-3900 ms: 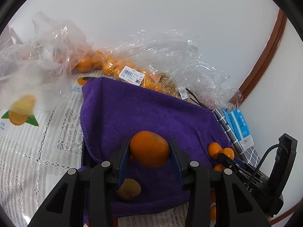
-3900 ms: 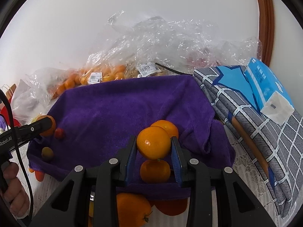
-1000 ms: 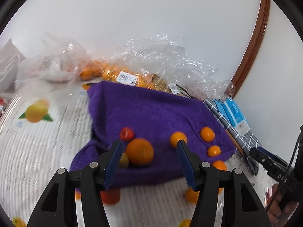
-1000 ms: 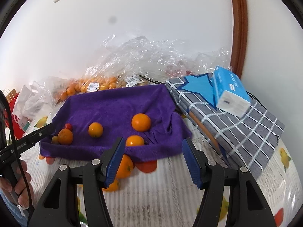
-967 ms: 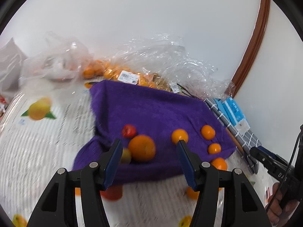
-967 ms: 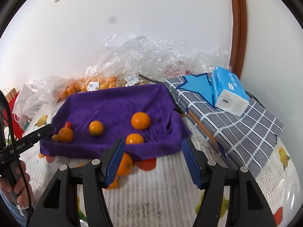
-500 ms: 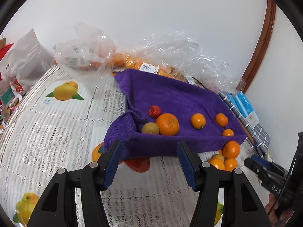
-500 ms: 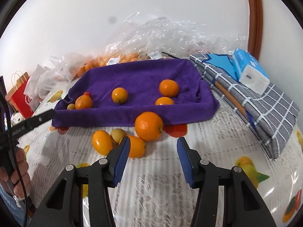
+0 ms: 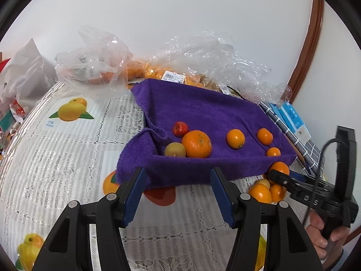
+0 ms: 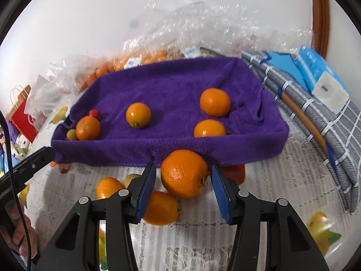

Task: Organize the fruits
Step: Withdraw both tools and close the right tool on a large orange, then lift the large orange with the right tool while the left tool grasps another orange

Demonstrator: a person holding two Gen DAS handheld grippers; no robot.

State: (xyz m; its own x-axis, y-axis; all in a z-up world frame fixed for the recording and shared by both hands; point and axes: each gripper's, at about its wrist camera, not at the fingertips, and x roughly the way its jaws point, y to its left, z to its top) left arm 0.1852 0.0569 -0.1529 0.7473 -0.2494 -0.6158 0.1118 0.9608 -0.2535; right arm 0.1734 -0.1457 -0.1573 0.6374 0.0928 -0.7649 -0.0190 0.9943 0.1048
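Right wrist view: the right gripper [image 10: 183,186] straddles a large orange [image 10: 183,173] lying on the table [image 10: 259,214] just before the purple towel-lined tray [image 10: 180,151]; its jaws have just been closing and stand apart, a sliver of gap showing either side of the fruit.
Why there: likely the next fruit bound for the tray.
Tray: four oranges, a small red fruit [image 10: 94,113] and a greenish one already inside, spaced apart.
Loose fruit: smaller oranges [image 10: 159,207] wait beside the large one.
Left gripper [image 9: 178,192]: jaws apart and empty, hovering before the tray's near wall, apparently idle.
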